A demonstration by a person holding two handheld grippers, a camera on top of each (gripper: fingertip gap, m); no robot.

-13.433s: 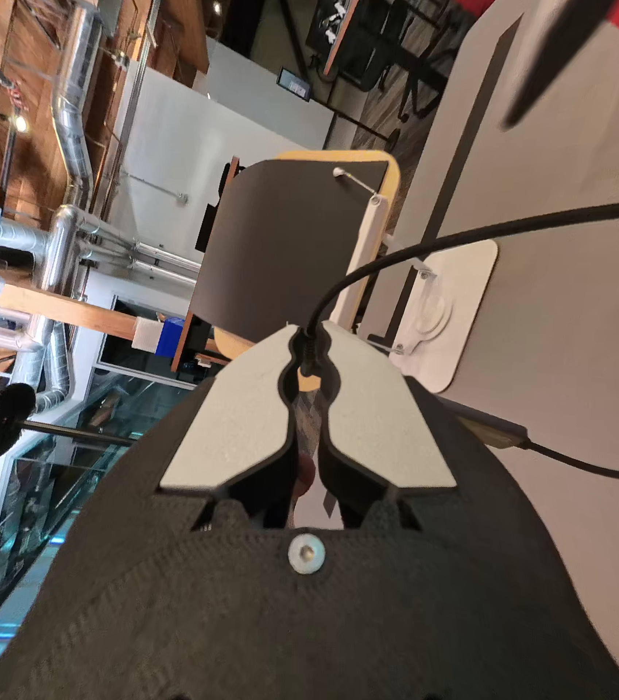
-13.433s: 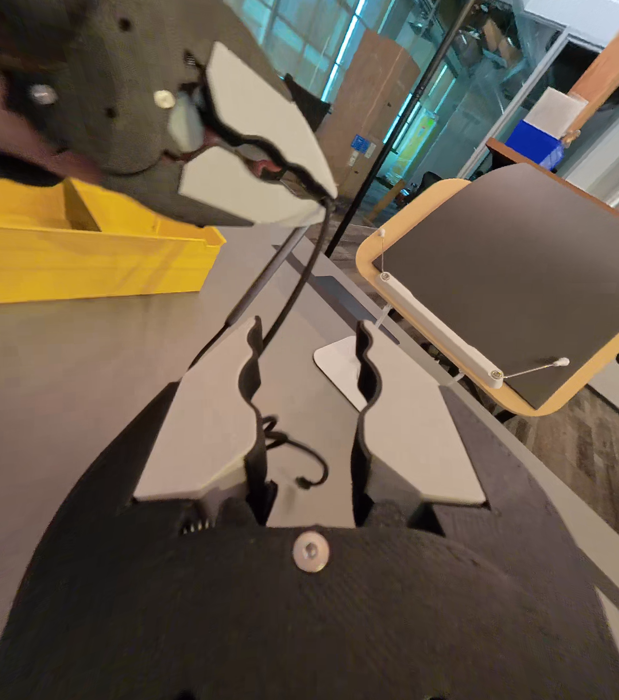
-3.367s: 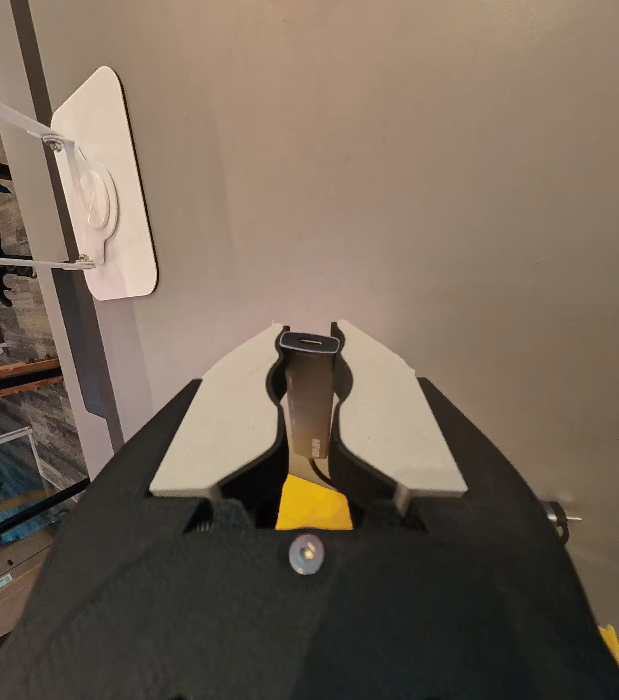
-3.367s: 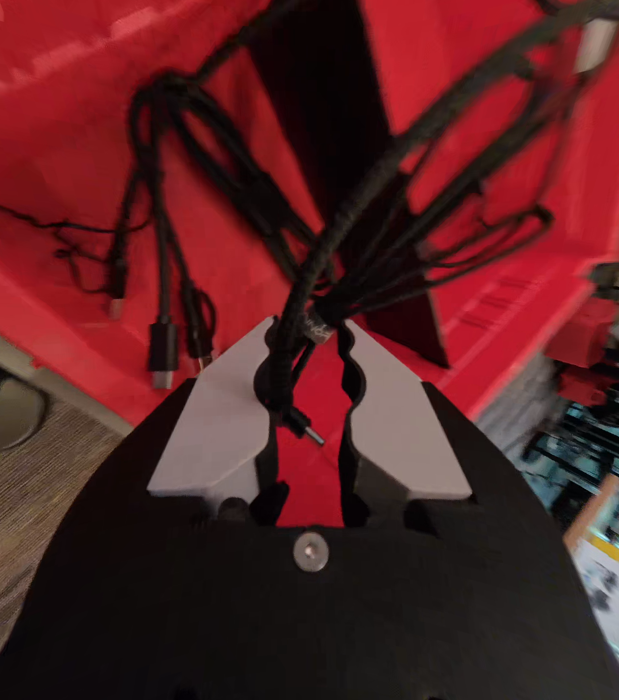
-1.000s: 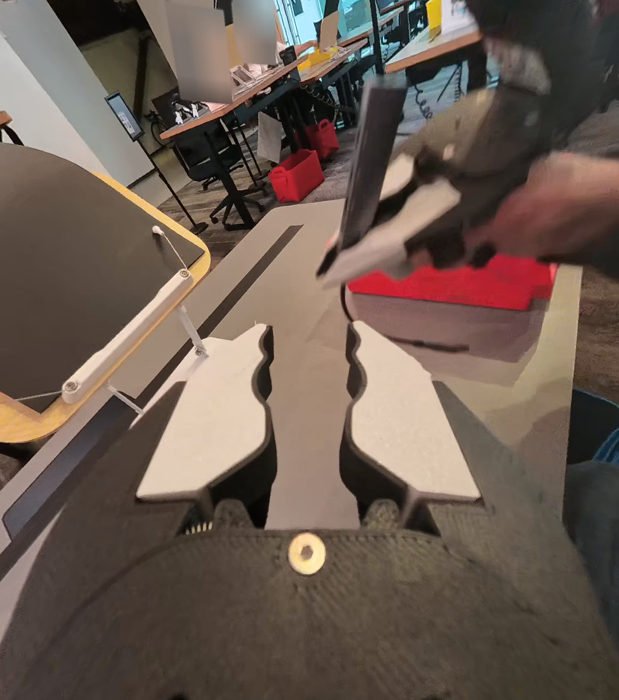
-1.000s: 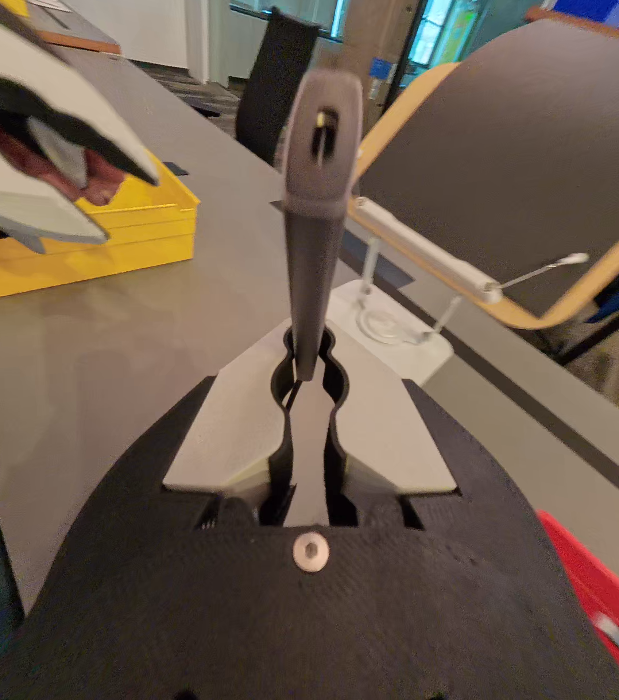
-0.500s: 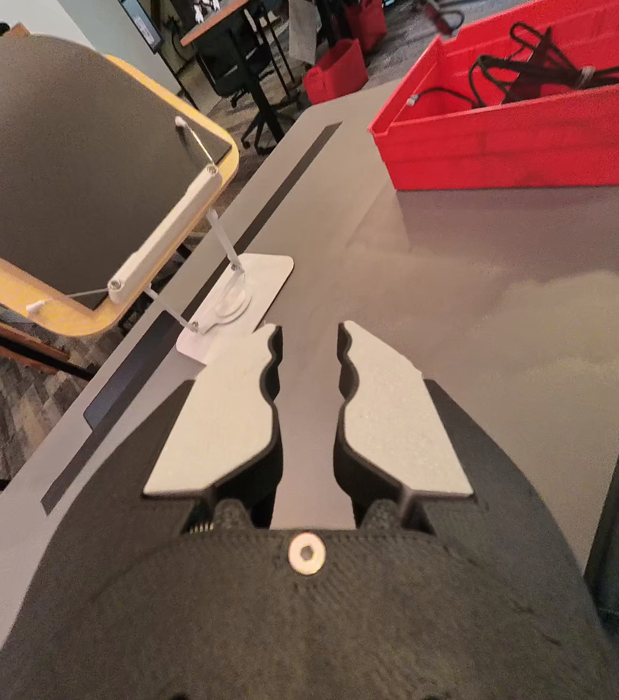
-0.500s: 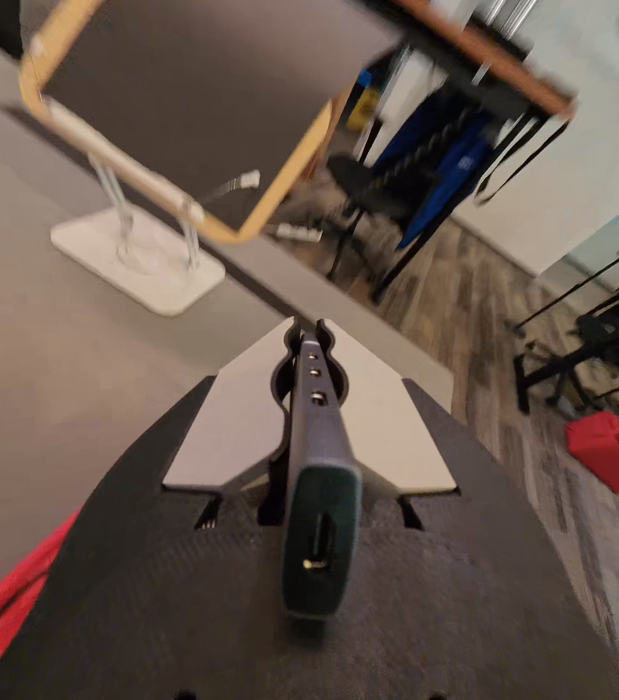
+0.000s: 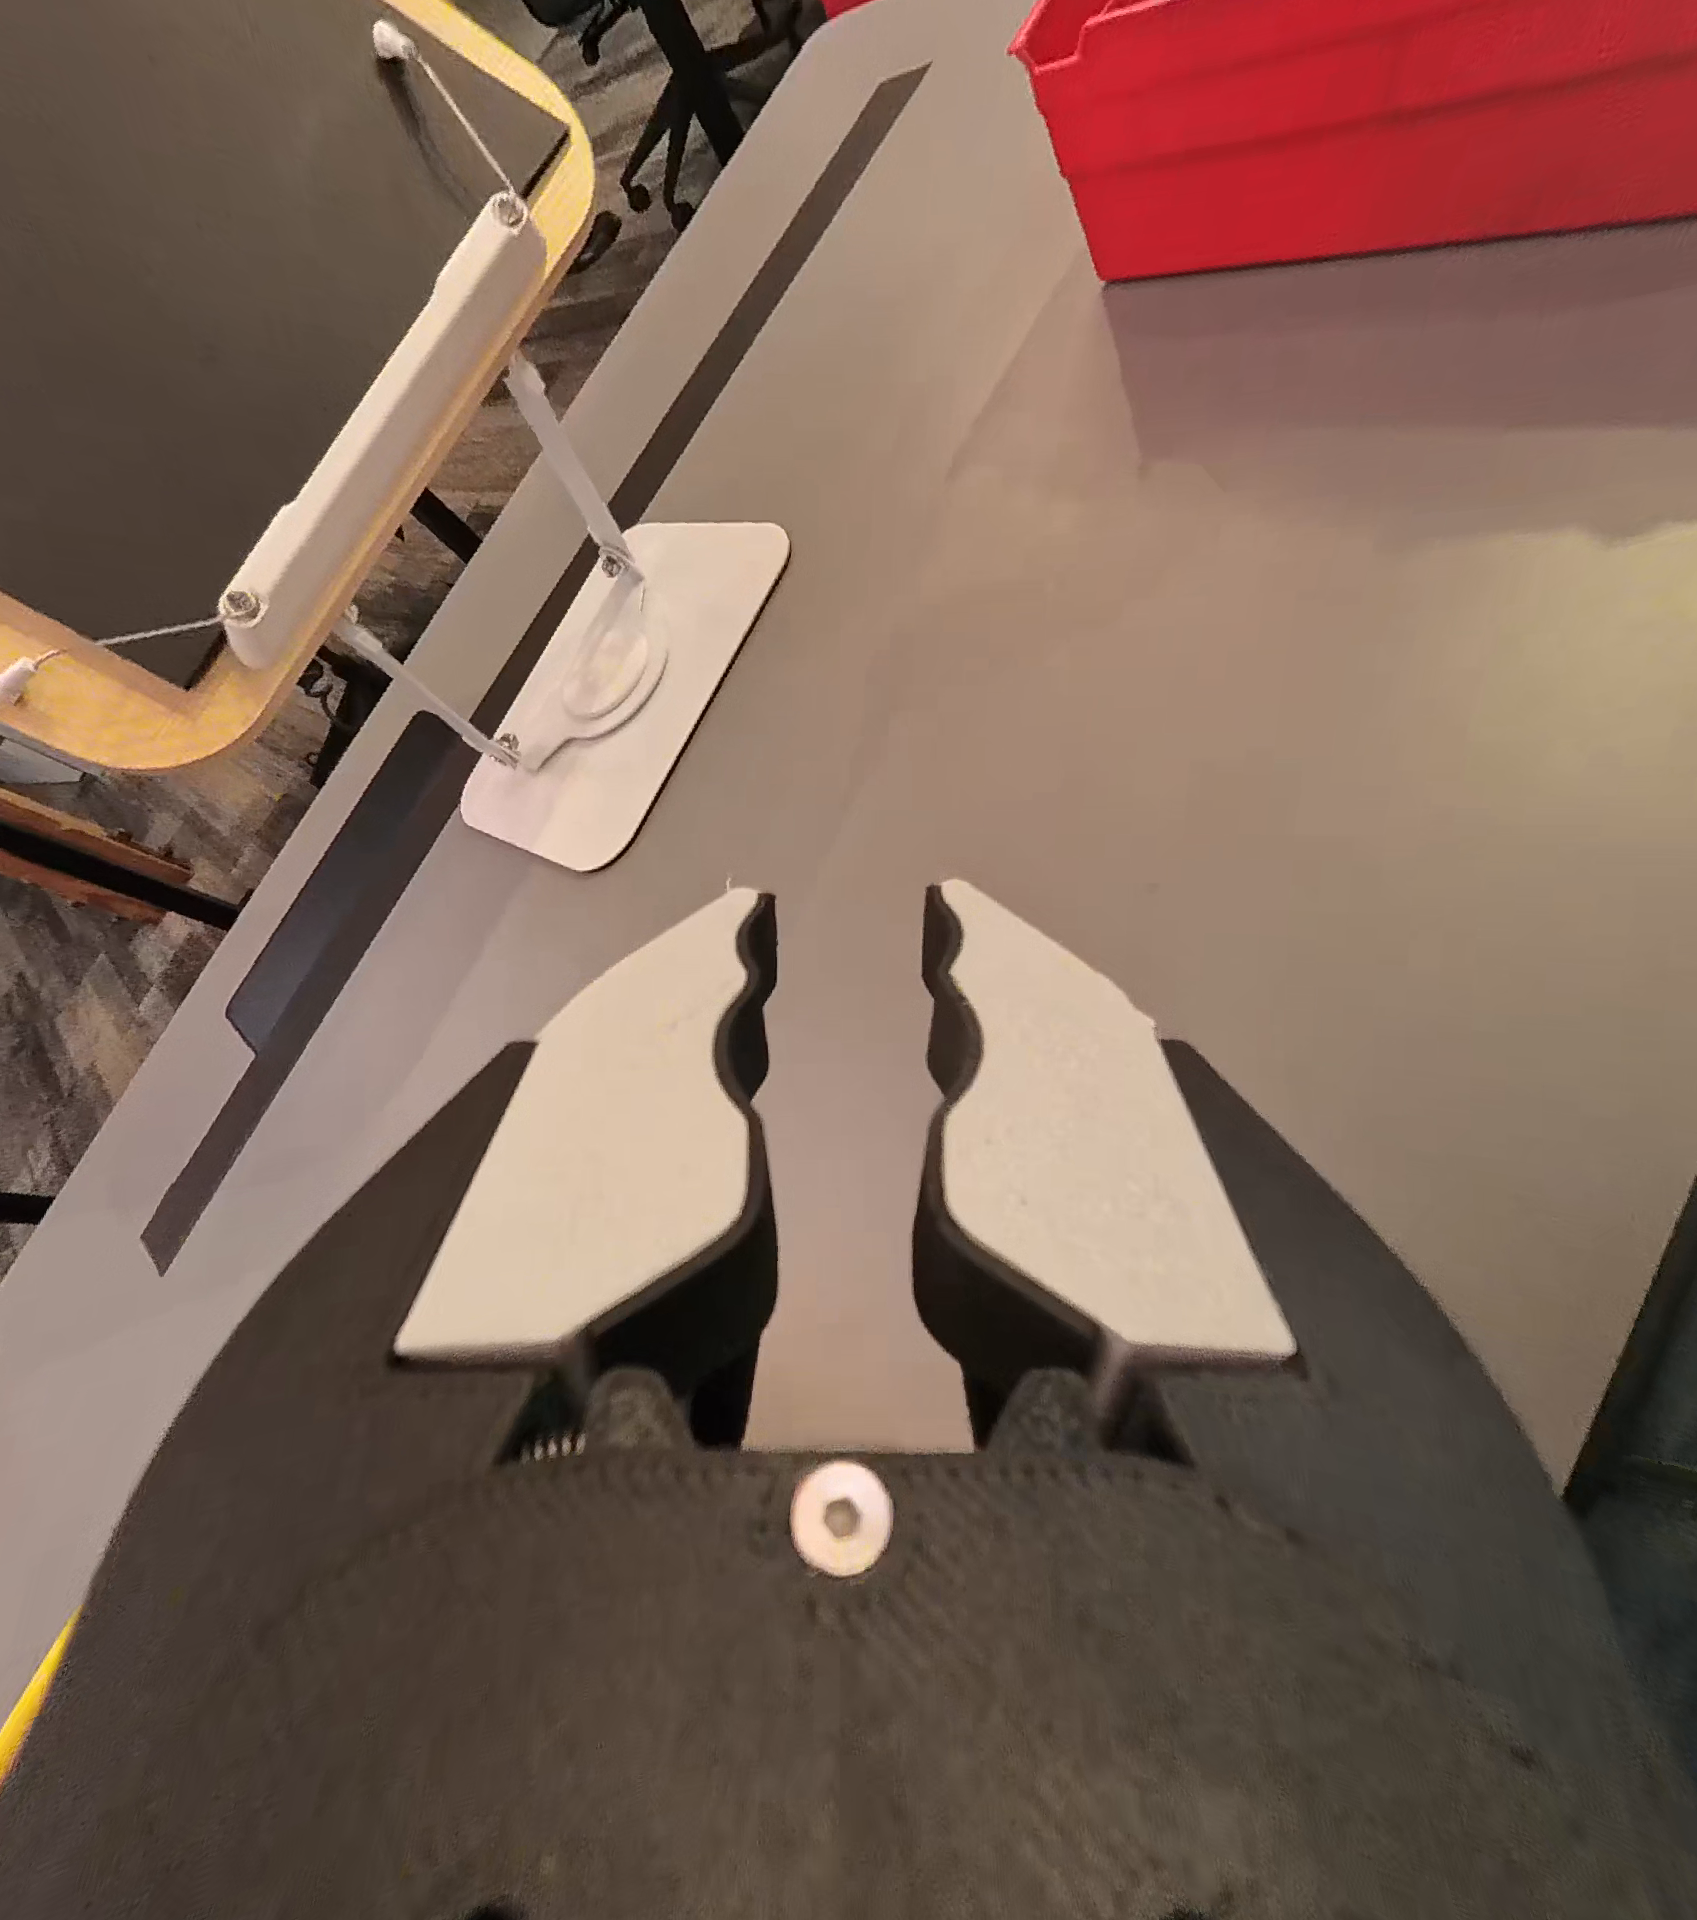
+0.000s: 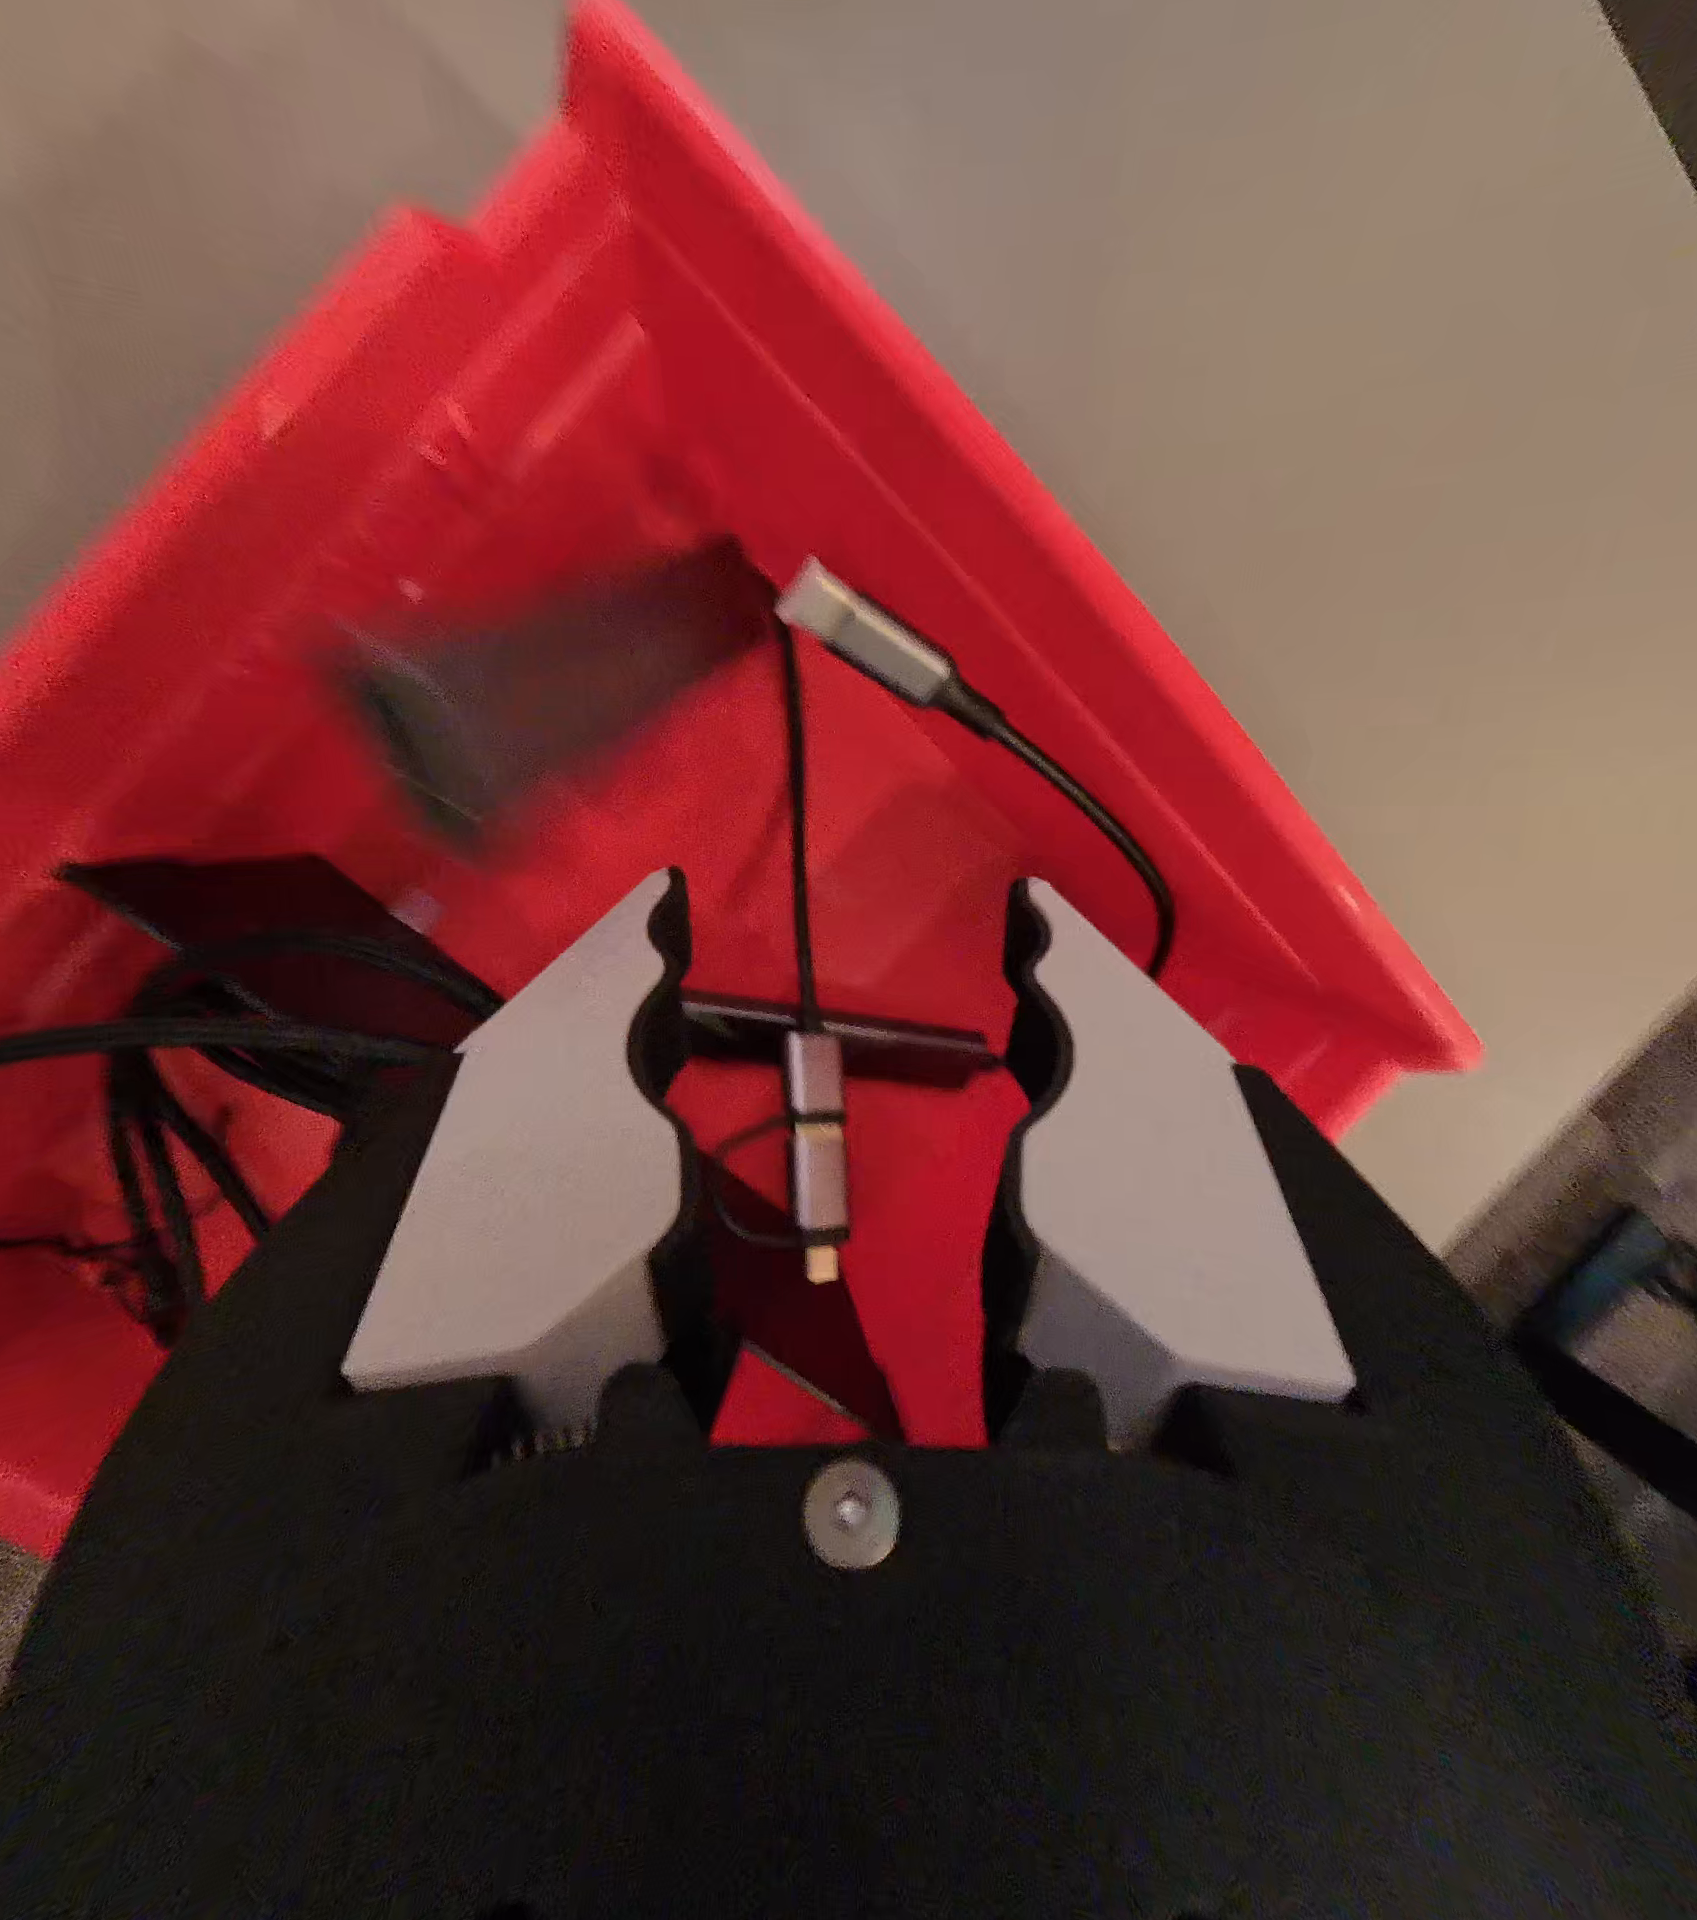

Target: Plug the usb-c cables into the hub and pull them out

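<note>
Red plastic fills the right wrist view: the right gripper [image 10: 849, 904] hangs over a bin [image 10: 1083, 582] on the grey table [image 10: 1343, 312], jaws spread, holding nothing. A dark block, apparently the hub [image 10: 553, 686] though blurred, sits at 11 o'clock of the fingertips. Silver-ended cables [image 10: 865, 629] lie around and between the fingers. The left gripper [image 9: 849, 904], jaws parted and empty, hovers above bare tabletop; a white stand base [image 9: 626, 696] lies at 11 o'clock.

the right gripper [image 10: 849, 925], clamped on the hub [image 10: 532, 686] 0.5 s ago, now has its jaws apart above the red bin [image 10: 1083, 582]; the blurred hub is inside that bin, free of the jaws.
</note>
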